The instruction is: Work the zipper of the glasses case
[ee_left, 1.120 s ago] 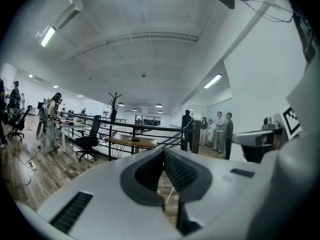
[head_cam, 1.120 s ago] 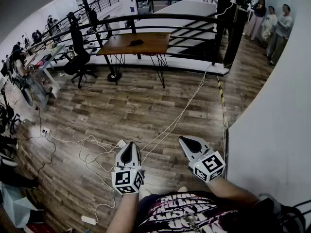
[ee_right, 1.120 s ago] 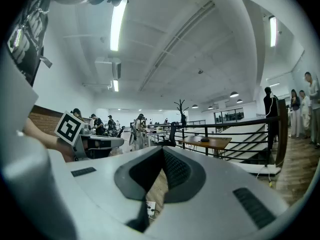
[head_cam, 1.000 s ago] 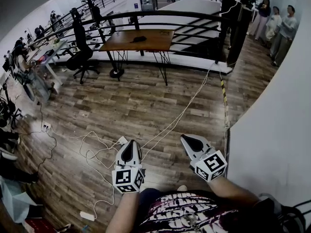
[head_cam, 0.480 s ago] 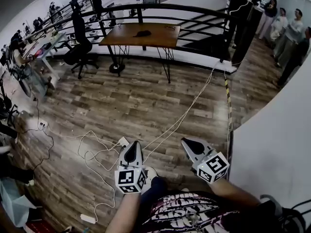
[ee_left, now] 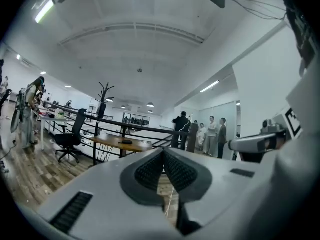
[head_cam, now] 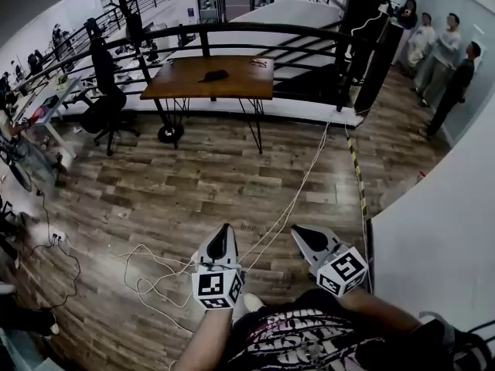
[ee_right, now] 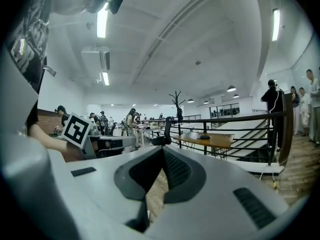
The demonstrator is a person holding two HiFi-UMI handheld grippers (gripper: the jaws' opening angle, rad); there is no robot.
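The glasses case (head_cam: 214, 75) is one small dark thing near the middle of the one wooden table (head_cam: 182, 85). The two grippers, left gripper (head_cam: 223, 238) and right gripper (head_cam: 305, 236), are well apart from it, over the floor (head_cam: 193, 176). Both have their jaws pressed together, holding nothing. Four people (head_cam: 445, 41) stand by.

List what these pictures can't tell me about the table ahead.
- Dark object on the wooden table: too small in every view to identify or show a zipper.
- Small item near the table's far edge, head view: too small to name.
- Floor close ahead, gripper views: hidden by the left gripper and right gripper bodies.
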